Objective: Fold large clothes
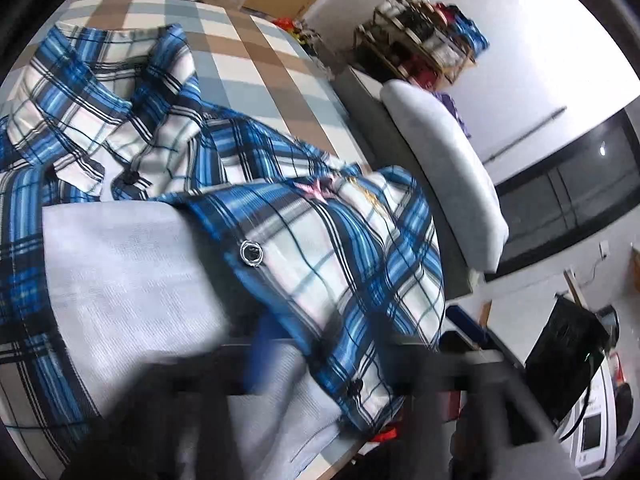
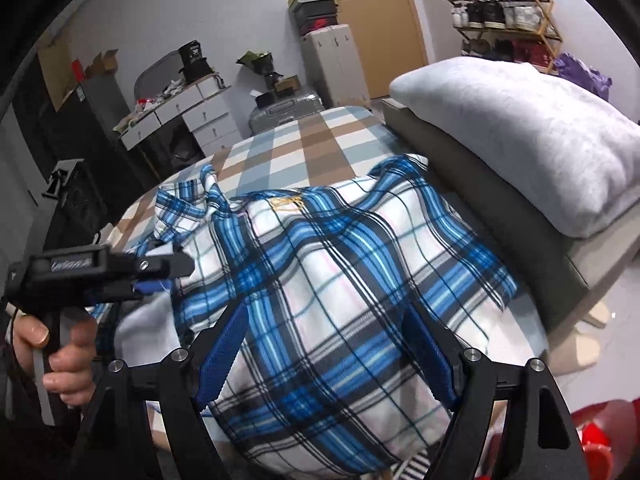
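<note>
A blue, white and black plaid shirt (image 2: 320, 248) lies on the bed, collar towards the far left. In the left wrist view the shirt (image 1: 352, 248) has one front panel turned over a pale grey cloth (image 1: 120, 272). My left gripper (image 2: 178, 274), held by a hand, is at the shirt's left front edge with its jaws together, apparently on the fabric. In its own view the left gripper (image 1: 320, 360) is a dark blur. My right gripper (image 2: 326, 312) stands open over the shirt's near part, and its blue pads (image 2: 224, 352) straddle the cloth without pinching it.
The bed has a brown, blue and white checked sheet (image 2: 304, 140). A grey pillow (image 2: 520, 140) lies on a raised ledge to the right. Beyond the bed are a suitcase (image 2: 288, 110), a white dresser (image 2: 180, 112) and a shoe rack (image 2: 504, 20).
</note>
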`<state>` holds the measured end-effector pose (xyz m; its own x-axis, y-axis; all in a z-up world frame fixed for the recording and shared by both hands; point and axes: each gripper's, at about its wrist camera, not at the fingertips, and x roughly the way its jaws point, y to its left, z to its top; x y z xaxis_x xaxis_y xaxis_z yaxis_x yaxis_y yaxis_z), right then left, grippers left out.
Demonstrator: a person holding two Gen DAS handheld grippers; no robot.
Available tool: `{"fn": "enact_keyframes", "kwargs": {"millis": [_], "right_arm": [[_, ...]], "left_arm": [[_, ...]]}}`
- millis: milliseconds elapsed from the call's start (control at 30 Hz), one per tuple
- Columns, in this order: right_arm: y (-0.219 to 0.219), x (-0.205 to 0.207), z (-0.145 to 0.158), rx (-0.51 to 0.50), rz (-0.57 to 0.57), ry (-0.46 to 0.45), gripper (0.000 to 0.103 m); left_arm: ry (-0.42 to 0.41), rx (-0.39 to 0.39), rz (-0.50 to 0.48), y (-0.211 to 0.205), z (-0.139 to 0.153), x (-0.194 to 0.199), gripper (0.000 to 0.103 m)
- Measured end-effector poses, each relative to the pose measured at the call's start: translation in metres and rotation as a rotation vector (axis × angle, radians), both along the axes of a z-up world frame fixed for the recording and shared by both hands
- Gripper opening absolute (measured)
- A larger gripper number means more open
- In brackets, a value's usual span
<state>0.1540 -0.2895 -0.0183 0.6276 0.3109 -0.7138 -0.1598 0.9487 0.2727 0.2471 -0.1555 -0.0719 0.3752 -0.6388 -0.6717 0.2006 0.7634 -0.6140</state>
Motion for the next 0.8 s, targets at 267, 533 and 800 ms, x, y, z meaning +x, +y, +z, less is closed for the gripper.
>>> {"fn": "enact_keyframes", "kwargs": {"millis": [267, 533, 800], "right_arm": [[-0.006, 0.006, -0.002, -0.053, 0.001, 0.007, 0.080], [-0.013, 0.003, -0.005, -0.044, -0.032, 0.024, 0.080], [-0.004, -0.002, -0.002, -0.055, -0.016, 0.028, 0.080]], "left_arm": [[-0.288, 0.117, 0.002, 0.043, 0.087, -0.022, 0.000], [-0.133, 0.025, -0.013, 0.049, 0.045, -0.012, 0.026], [0.009, 0.002, -0.052, 0.000, 0.007, 0.001, 0.052]]}}
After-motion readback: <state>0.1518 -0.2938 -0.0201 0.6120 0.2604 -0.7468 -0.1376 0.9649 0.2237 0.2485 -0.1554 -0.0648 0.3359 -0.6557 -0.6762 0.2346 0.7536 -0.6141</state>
